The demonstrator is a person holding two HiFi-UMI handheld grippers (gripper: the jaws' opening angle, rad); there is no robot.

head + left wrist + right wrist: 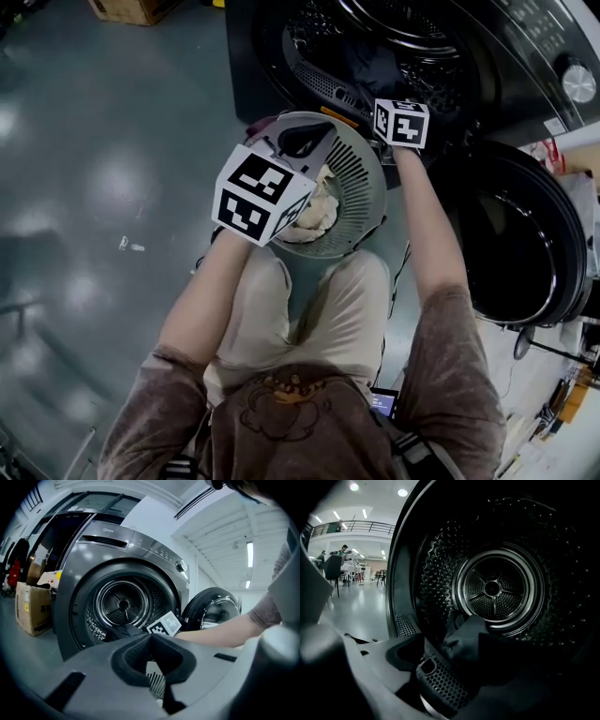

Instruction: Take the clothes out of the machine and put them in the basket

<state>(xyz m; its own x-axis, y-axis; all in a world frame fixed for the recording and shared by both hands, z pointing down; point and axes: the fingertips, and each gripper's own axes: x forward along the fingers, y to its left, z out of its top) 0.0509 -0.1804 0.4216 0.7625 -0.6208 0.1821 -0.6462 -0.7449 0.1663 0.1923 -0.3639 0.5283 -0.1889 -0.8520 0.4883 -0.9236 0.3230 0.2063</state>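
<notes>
The right gripper (451, 645) is held with jaws spread, and the dark garment (469, 638) is found straight ahead between them, low in the drum (440, 573). The basket (380, 187) is clamped at its rim by the left gripper (151, 638).

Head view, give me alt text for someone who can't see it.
Seen from above, a person's right gripper reaches into the drum of the open machine toward dark clothes, while the left gripper grips a grey basket holding pale clothes.
</notes>
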